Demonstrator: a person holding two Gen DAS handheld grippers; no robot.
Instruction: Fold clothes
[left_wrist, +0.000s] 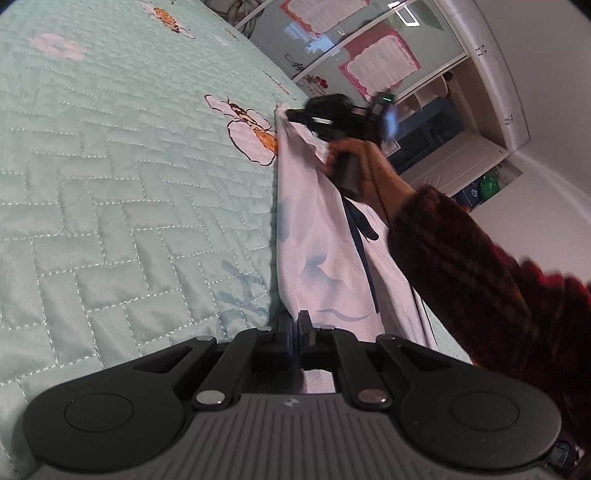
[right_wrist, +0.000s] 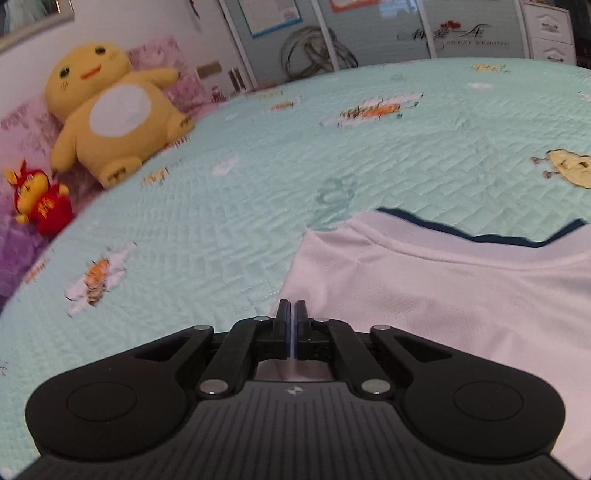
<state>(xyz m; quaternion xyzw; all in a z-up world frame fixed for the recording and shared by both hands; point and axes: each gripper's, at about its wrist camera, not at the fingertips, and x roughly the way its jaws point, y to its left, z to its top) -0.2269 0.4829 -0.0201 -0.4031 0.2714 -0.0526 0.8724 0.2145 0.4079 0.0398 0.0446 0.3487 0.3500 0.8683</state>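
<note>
The mint quilted bed (right_wrist: 258, 206) spreads ahead of both my tools, and the white shirt (right_wrist: 443, 295) with dark-trimmed collar lies on it, stretched between them. My right tool (right_wrist: 291, 314) is pressed together on the shirt's near edge. My left tool (left_wrist: 294, 325) pinches the shirt's other end, its fingers nearly touching.

The left black two-finger tool (left_wrist: 294, 325) sits at six o'clock of its view, jaws nearly together. At about one o'clock the right black tool (left_wrist: 295, 115) is gripped by a hand (left_wrist: 369, 166) in a dark red plaid sleeve (left_wrist: 480, 266), jaws closed.
</note>
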